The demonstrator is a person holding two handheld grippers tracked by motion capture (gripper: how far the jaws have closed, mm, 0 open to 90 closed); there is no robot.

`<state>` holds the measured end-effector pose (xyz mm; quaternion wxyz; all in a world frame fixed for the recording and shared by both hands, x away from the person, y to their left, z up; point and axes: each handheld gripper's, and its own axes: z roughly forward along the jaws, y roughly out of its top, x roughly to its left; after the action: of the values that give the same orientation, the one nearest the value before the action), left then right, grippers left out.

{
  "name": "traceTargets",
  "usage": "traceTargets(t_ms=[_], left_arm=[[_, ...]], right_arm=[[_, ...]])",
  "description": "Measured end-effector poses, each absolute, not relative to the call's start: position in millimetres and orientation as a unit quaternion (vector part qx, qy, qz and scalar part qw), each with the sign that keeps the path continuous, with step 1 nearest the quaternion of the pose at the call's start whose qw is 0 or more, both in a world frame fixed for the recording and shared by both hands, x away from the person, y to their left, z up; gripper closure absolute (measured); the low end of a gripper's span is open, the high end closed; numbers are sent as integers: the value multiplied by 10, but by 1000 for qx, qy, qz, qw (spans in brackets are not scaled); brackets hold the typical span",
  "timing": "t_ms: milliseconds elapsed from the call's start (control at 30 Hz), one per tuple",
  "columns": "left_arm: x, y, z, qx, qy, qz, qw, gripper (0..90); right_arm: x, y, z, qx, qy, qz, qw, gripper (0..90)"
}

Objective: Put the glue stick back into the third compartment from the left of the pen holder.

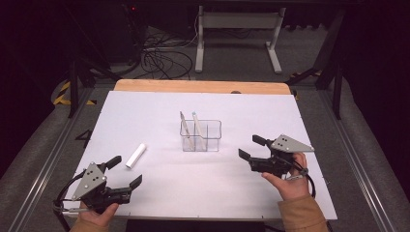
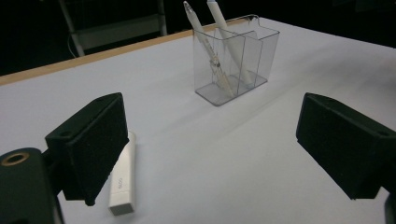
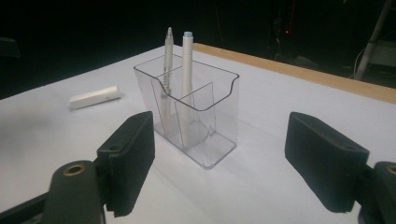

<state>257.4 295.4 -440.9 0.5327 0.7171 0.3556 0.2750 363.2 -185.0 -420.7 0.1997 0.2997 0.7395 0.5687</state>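
Both sets of jaws stand wide apart and empty over the white table [image 1: 159, 193], where a person works with a hand-held gripper in each hand. Just ahead of the left gripper [image 1: 124, 173], a small white stick-shaped item [image 1: 136, 155] lies flat on the table, its near end close beside the left pad in the left gripper view and its length running away toward the table's far side. At the table's centre a clear divided holder [image 1: 212, 137] stands upright with two pens [image 1: 189, 129] leaning in its left compartments; its right compartments look empty. The right gripper [image 1: 248, 148], released and holding nothing, points toward the holder from the right and sits near it without touching. Judging from the layout, the step in hand is picking up the white stick to add it to the holder. Doing it well likely means turning the left wrist so the pads close across the stick's narrow width rather than along its length, lowering until the pads bracket it near the middle, and closing gently so it does not skid on the smooth surface. The right gripper could steady the light holder against tipping when the stick goes in.
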Motion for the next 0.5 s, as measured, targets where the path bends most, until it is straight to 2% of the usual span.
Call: traceTargets(t_ms=[500], left_arm=[[2729,2933,-4305,743,374,256,493,81]], right_arm=[[3593,-1928,-4272,312,736,570,191,245]])
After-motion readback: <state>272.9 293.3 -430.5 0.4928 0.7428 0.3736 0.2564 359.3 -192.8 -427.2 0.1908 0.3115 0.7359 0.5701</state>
